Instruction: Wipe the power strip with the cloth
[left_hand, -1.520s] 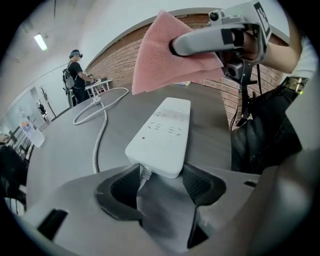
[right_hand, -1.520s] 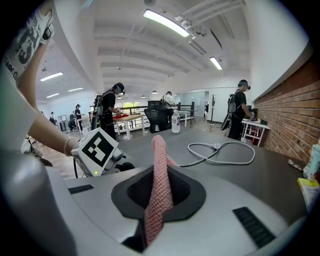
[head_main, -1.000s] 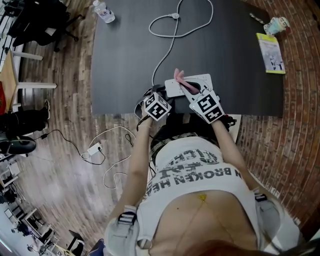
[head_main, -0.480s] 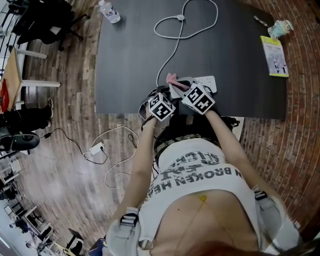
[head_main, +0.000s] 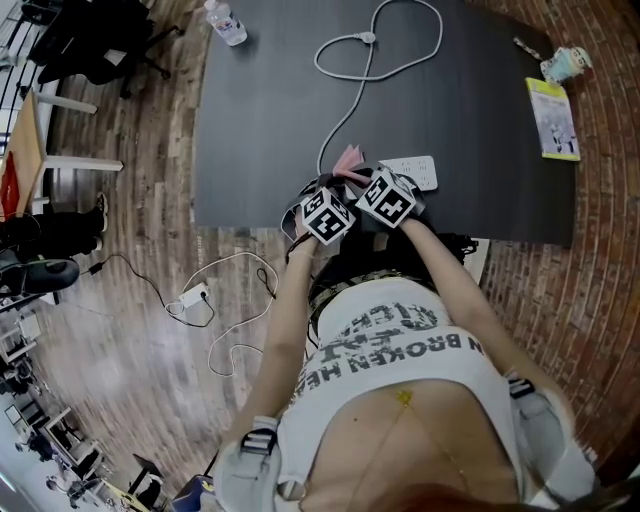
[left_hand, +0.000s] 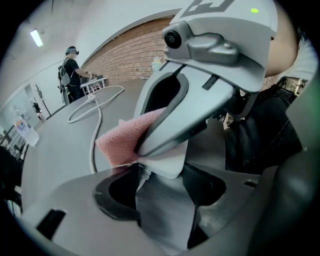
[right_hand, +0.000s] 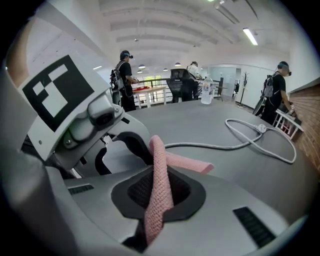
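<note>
Head view: wiping was judged mid-course. The right gripper (right_hand: 157, 172), jaws clamped on the pink cloth (right_hand: 159, 200), sat over the power strip (head_main: 418, 172) on the bench (head_main: 480, 120). The left gripper (left_hand: 161, 172) jaws pinched the strip's near end; its far end looked unwiped.

open dark table (head_main: 260, 120) left of the cable (head_main: 345, 95); bottle (head_main: 226, 22) and booklet (head_main: 553, 118) well apart at the corners

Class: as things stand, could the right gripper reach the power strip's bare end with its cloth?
Probably yes: the right gripper, shut on the cloth, sits at the power strip; nothing covers that end.
</note>
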